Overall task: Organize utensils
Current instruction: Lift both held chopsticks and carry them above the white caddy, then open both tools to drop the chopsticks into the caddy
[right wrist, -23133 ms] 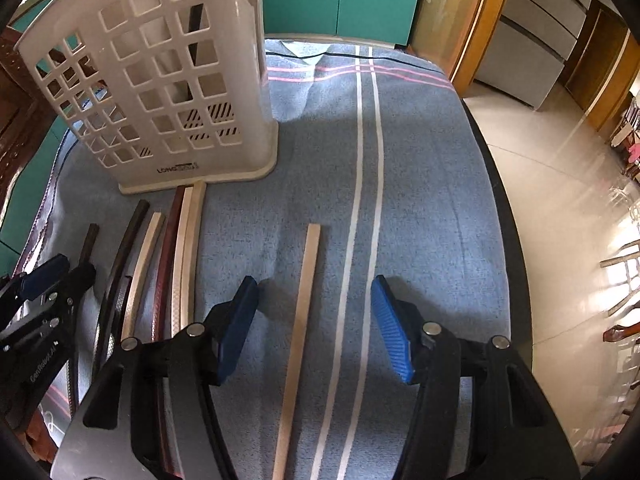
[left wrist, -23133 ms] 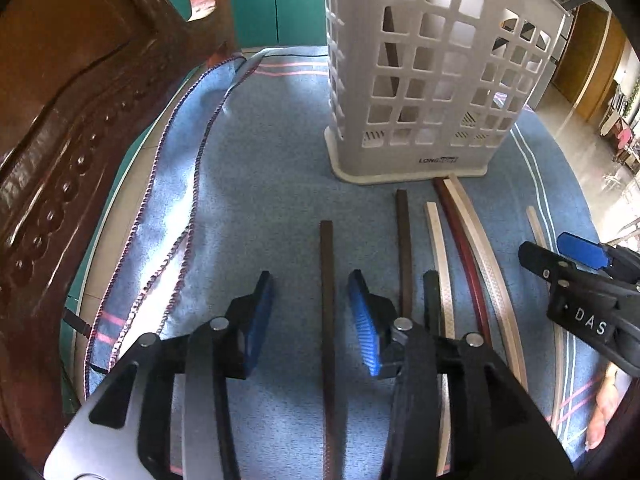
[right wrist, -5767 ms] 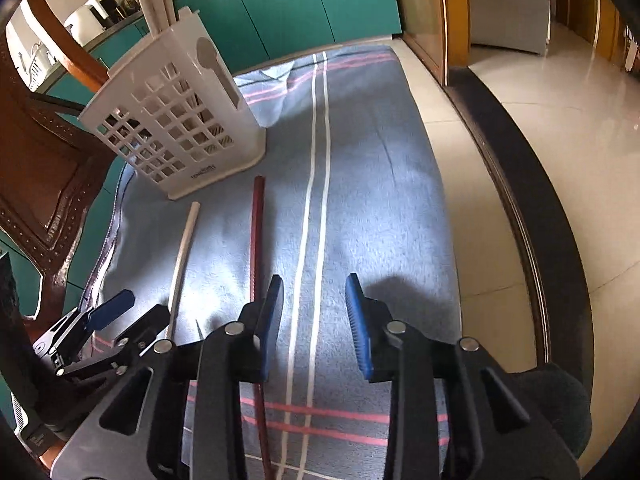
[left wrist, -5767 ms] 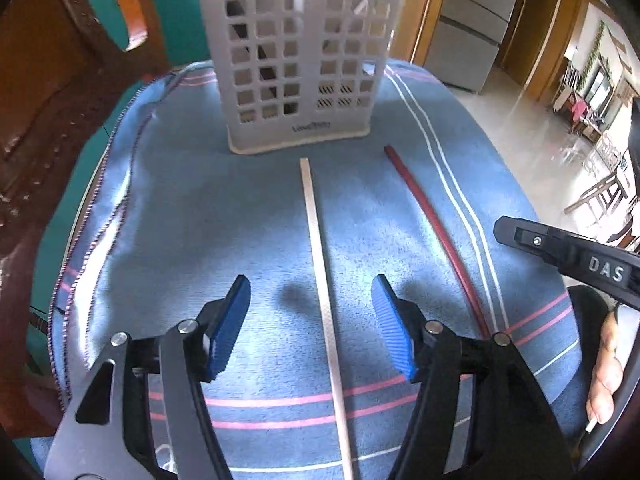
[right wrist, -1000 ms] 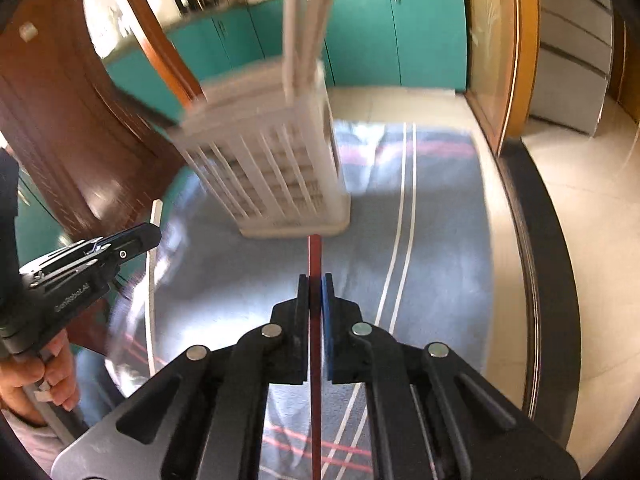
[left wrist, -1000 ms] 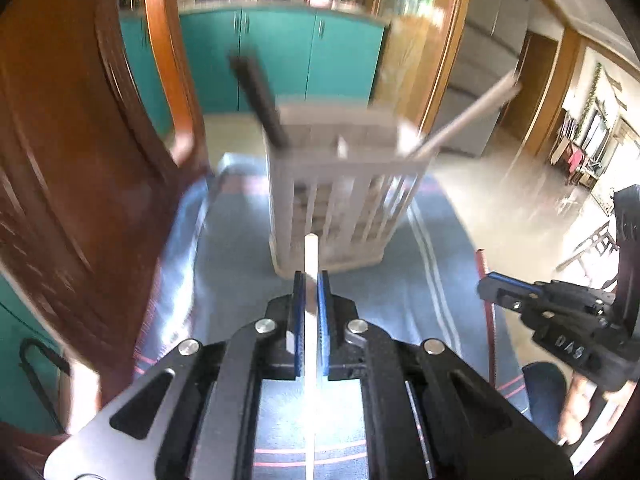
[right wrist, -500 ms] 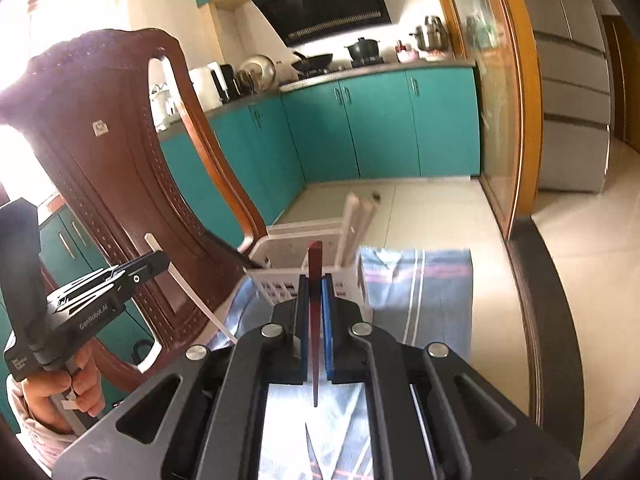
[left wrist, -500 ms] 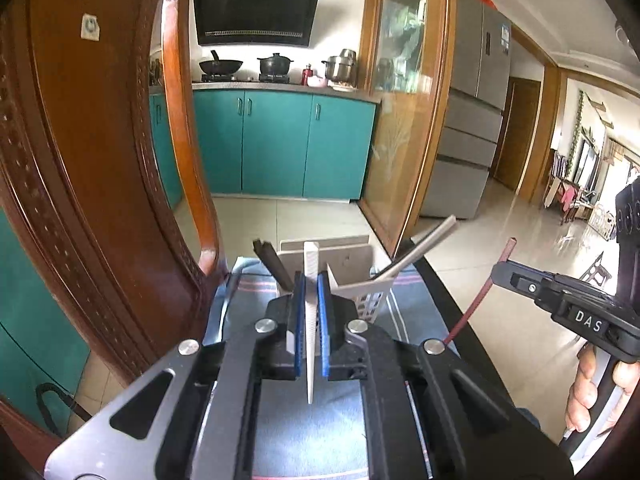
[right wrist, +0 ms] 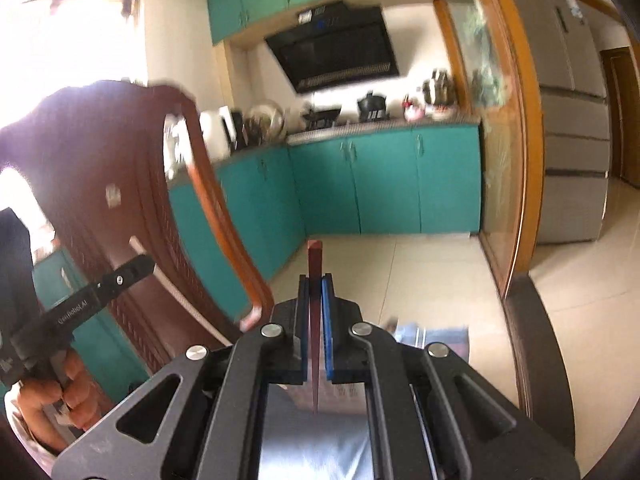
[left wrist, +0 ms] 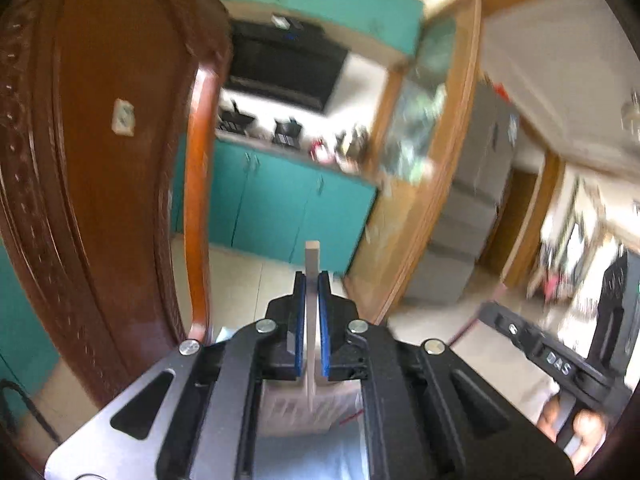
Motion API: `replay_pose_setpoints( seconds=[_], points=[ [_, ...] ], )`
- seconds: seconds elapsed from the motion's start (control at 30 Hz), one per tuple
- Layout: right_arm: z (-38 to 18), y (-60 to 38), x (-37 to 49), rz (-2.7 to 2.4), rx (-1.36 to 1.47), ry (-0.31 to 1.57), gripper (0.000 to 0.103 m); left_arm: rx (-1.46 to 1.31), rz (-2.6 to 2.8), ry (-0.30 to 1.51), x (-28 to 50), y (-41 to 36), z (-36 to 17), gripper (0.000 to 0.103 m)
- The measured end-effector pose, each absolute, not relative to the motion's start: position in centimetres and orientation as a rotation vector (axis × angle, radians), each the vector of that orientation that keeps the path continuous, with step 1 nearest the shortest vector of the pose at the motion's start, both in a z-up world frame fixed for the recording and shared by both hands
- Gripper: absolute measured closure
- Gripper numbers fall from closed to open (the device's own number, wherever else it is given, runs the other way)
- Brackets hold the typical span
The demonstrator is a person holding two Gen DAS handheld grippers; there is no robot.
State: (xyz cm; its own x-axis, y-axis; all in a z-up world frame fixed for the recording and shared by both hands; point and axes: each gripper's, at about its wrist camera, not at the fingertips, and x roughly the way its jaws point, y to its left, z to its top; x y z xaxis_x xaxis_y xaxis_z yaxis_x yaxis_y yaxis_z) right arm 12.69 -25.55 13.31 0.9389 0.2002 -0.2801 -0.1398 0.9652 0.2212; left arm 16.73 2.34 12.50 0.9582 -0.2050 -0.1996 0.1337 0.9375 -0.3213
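Left wrist view: the left hand-held gripper points almost level out over the room, tipped slightly down. Its blue pads are pressed together on a pale stick, which stands upright between them, its square top end poking above the fingertips and its lower end hanging down in front of the white basket. The basket sits low in the picture, mostly hidden behind the gripper body, on the blue cloth that covers the desk. A brown wooden chair back rises to the left of the basket. To the right of the basket the right hand-held gripper reaches in, blurred, with the person's fingers wrapped round its handle.

Right wrist view: the right hand-held gripper also points nearly level, slightly downward. Its pads pinch a dark red stick, held upright, top end above the fingertips and tapered lower end hanging in front of the basket, which shows only as a sliver below the gripper body. The blue cloth lies beneath. Left of the basket stands the chair back, and in front of it the left hand-held gripper is held up, gripped by the person's hand, with the pale stick slanting through its tip.
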Motion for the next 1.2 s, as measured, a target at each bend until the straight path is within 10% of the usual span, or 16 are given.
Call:
replay_pose_setpoints(
  seconds=[0.8,0.83,0.87,0.9,1.0,1.2],
  points=[
    [6.5,-25.1,20.1,0.070,0.223,0.315,0.096,-0.227,-0.038,0.332,22.7,0.7,5.2,0.095],
    [6.3,-25.0,20.0,0.078,0.211,0.315,0.096,-0.221,-0.046,0.342,22.8,0.5,5.2,0.090],
    [6.5,-24.7,19.6,0.081,0.200,0.312,0.095,-0.211,-0.049,0.350,23.0,0.3,5.2,0.064],
    [6.5,-24.5,19.3,0.075,0.184,0.303,0.086,-0.199,-0.049,0.350,22.6,0.1,5.2,0.041],
    [7.4,-24.5,16.3,0.039,0.161,0.215,0.053,-0.155,-0.058,0.333,21.0,-0.3,5.4,0.036],
    [8.4,-25.6,9.2,0.030,0.199,0.099,0.019,-0.089,-0.063,0.354,17.8,-1.0,5.2,0.019]
  ],
)
